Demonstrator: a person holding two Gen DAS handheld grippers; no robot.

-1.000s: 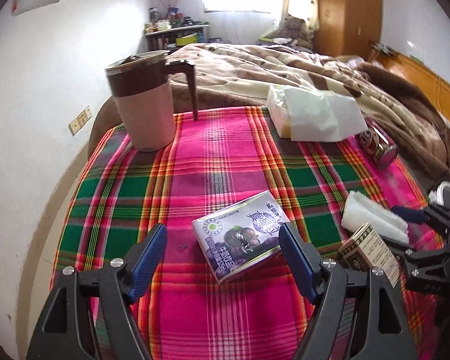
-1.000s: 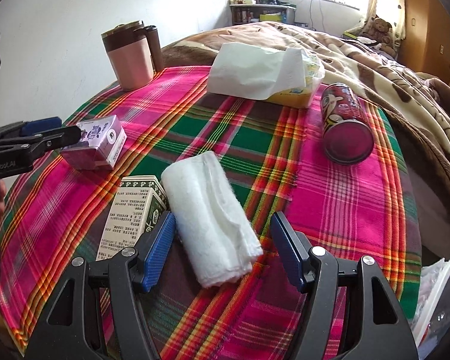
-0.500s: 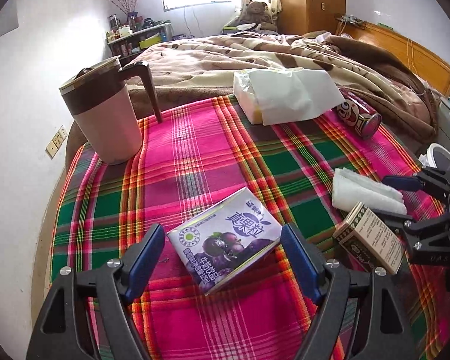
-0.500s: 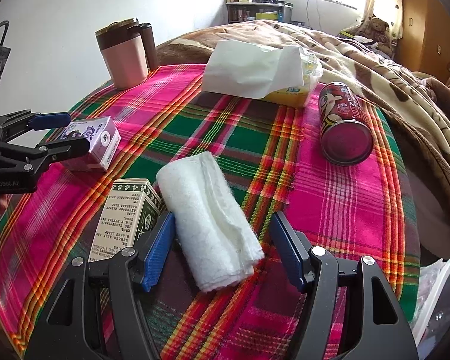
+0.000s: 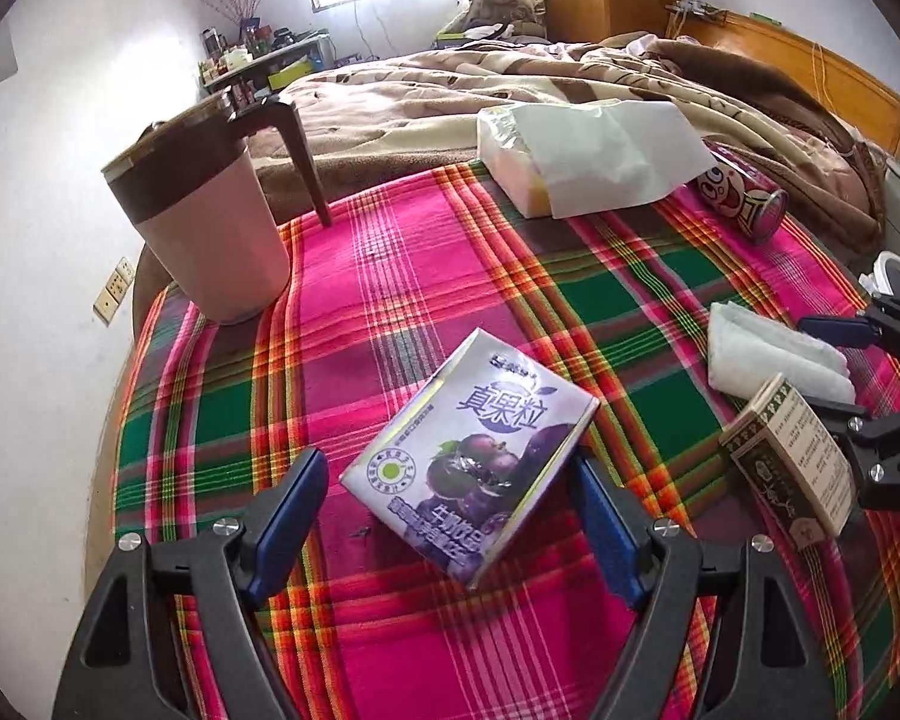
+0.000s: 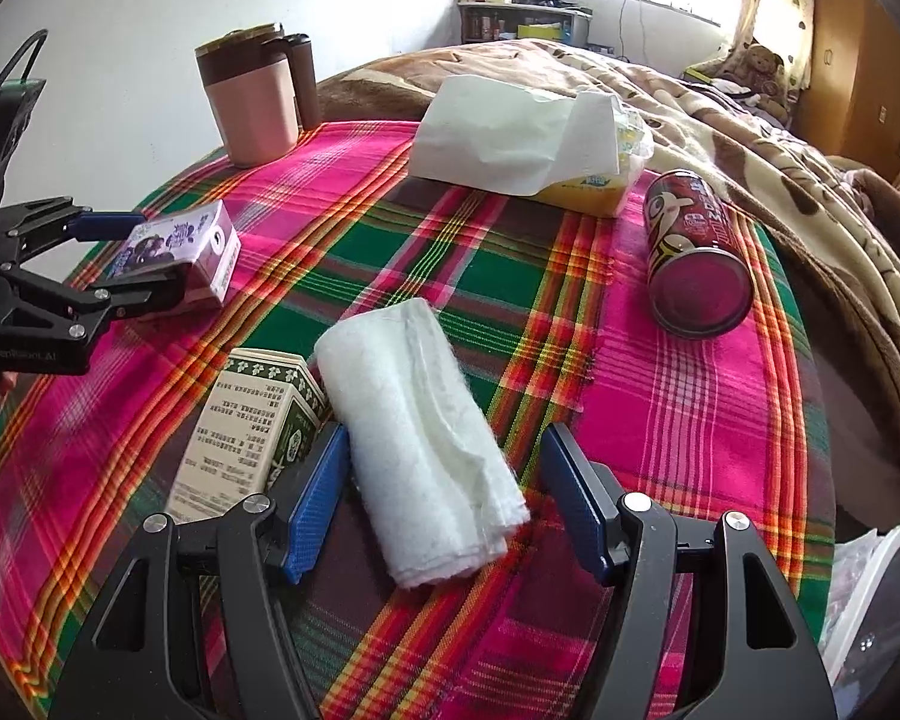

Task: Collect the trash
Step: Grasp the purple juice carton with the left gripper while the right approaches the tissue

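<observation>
A purple drink carton (image 5: pixel 471 453) lies on the plaid tablecloth (image 5: pixel 390 276), between the fingers of my open left gripper (image 5: pixel 447 507); its right corner is close to the right finger. It also shows in the right wrist view (image 6: pixel 177 252). A rolled white towel (image 6: pixel 417 441) lies between the fingers of my open right gripper (image 6: pixel 447 501), not squeezed. A green and cream carton (image 6: pixel 249 429) lies just left of the towel. A red can (image 6: pixel 693 255) lies on its side at the right.
A pink and brown mug (image 5: pixel 204 228) stands at the back left. A tissue pack (image 6: pixel 528 138) lies at the back. A bed with a brown blanket (image 5: pixel 570 78) is behind the table. A white bin rim (image 6: pixel 882 594) shows at the lower right.
My left gripper has moved forward and lower around the purple carton, which now fills more of the view. The right gripper has crept slightly closer around the towel.
</observation>
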